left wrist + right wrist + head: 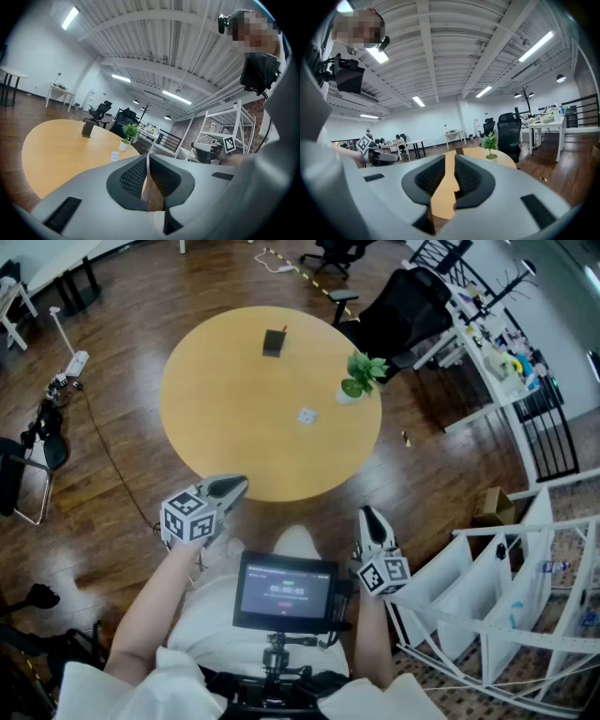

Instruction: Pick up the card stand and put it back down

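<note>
Overhead, the card stand (274, 342), taken to be the dark upright block, is seen on the bench (216, 418) left of the potted plant (361, 376), with the left tool (236, 486) and right tool (368, 513) held well short of the plant. Seen from the left tool, closed on nothing, the card stand is a dark slab. The right tool's jaws are shown narrowly parted and empty; they should be widened before a level approach.

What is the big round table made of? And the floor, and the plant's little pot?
The round table looks like pale wood or laminate: smooth, even tan, matte. The floor seems dark varnished wood: plank lines, shiny reflections. The white pot could be ceramic or plastic; too small to tell.
</note>
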Demonstrator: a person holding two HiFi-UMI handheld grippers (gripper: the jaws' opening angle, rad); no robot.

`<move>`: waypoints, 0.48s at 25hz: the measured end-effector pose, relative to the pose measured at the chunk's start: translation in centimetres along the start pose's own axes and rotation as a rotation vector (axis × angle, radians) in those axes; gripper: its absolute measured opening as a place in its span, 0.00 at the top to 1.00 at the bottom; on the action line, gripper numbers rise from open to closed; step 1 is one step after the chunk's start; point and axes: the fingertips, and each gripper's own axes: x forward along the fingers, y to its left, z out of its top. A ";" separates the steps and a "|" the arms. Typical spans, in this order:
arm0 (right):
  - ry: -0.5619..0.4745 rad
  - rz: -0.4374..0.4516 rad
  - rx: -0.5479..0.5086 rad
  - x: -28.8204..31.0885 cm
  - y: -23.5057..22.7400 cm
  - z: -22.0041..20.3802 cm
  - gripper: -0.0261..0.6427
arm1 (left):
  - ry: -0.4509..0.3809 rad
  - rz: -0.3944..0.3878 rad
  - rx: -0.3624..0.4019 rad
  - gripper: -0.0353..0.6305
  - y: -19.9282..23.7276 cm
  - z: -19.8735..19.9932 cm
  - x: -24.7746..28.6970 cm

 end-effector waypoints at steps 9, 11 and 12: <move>0.014 0.020 0.009 2.9 -0.2 1.0 0.85 | 0.007 0.018 -0.012 0.93 1.7 0.3 1.8; 0.017 0.038 0.010 4.1 -0.7 1.2 0.85 | 0.004 0.027 -0.020 0.93 1.9 0.7 2.2; 0.020 0.046 0.011 4.8 -1.0 1.4 0.85 | 0.005 0.031 -0.019 0.93 2.1 0.9 2.5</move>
